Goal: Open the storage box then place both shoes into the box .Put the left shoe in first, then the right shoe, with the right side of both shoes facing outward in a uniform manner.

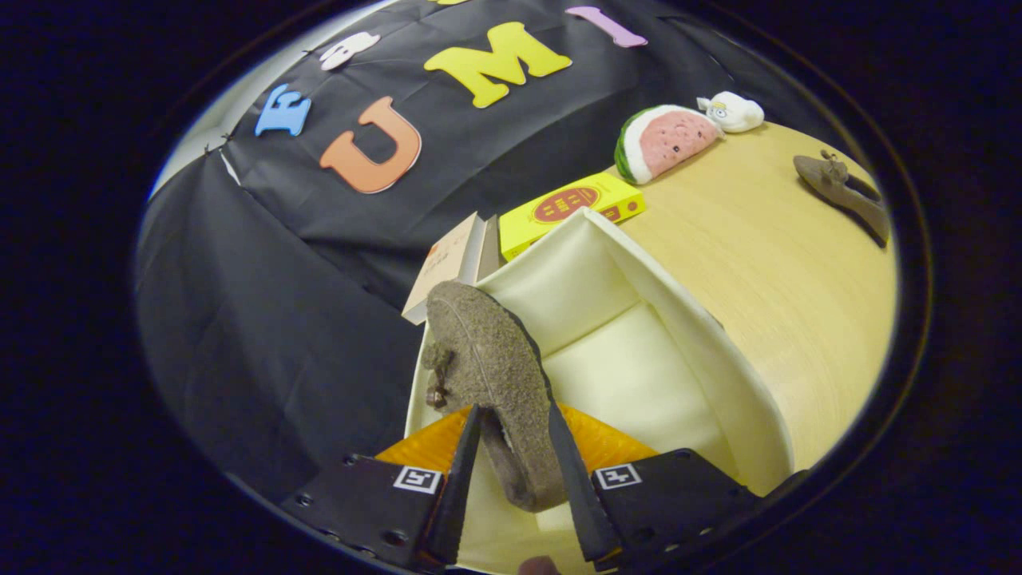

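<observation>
A brown shoe (495, 375) is gripped between the fingers (559, 447) of the gripper (515, 471) over the open storage box (703, 343); a second shoe (842, 192) is seen far right on the worktop (782, 263).

A brown suede shoe (491, 375) hangs toe-up, pinched between the fingers over the open cream storage box (639, 335). The second shoe (842, 188) lies well apart on the bench (782, 263).
</observation>
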Available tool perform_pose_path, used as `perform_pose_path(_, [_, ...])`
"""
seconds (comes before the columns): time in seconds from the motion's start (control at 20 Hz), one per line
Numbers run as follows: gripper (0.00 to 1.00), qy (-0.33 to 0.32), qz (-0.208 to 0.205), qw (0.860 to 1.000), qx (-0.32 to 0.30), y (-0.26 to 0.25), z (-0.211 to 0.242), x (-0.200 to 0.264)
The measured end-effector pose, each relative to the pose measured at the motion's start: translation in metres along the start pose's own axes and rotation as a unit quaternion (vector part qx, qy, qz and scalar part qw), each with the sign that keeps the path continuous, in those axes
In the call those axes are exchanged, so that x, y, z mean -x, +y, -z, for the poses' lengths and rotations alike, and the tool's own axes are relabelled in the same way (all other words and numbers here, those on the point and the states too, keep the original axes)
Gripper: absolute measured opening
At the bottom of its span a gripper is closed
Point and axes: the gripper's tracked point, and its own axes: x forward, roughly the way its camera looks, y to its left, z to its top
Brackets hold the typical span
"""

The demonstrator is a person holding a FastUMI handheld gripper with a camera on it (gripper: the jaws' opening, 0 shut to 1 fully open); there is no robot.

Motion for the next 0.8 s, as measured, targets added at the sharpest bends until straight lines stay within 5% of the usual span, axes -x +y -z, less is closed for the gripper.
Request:
perform_pose_path(0.05, [0.55, 0.004, -0.021, 1.0, 0.003, 0.008, -0.001, 0.004])
perform_pose_path(0.15, [0.97, -0.006, -0.035, 0.999, 0.027, 0.016, -0.009, 0.018])
perform_pose_path(0.4, [0.93, -0.074, -0.078, 0.987, 0.117, 0.027, -0.047, 0.077])
perform_pose_path(0.8, [0.93, -0.196, -0.132, 0.943, 0.233, -0.019, -0.13, 0.193])
